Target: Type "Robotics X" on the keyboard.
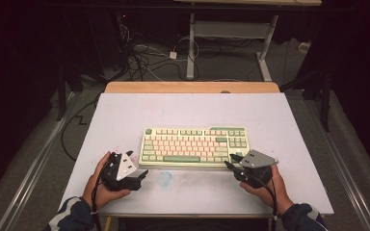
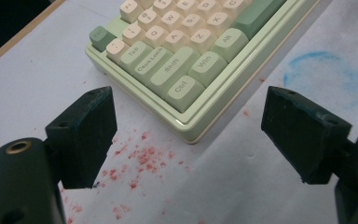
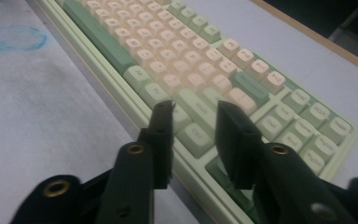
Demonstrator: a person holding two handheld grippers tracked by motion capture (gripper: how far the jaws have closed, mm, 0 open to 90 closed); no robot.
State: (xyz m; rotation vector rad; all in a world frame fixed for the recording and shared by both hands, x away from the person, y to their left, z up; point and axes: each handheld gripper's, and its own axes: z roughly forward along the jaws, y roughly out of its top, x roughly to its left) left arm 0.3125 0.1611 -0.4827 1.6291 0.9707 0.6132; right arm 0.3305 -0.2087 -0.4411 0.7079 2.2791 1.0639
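Observation:
A mint-green keyboard [image 1: 195,146] with cream and green keys lies flat near the middle of the white table [image 1: 125,115]. My left gripper [image 1: 136,163] sits low at the keyboard's front left corner. In the left gripper view, my left gripper [image 2: 189,95] stands wide open, with the Ctrl corner of the keyboard [image 2: 168,56] ahead of the gap and untouched. My right gripper [image 1: 230,161] is at the keyboard's front right corner. In the right gripper view, my right gripper [image 3: 196,106] has its jaws close together with a narrow gap, hovering over the bottom-row keys of the keyboard [image 3: 191,60] and clamping nothing.
A faint blue ring stain [image 1: 164,179] marks the table in front of the keyboard, between the hands. Red specks [image 2: 140,158] dot the surface near the left gripper. A wooden strip [image 1: 192,87] edges the table's far side; cables [image 1: 139,60] lie on the floor beyond.

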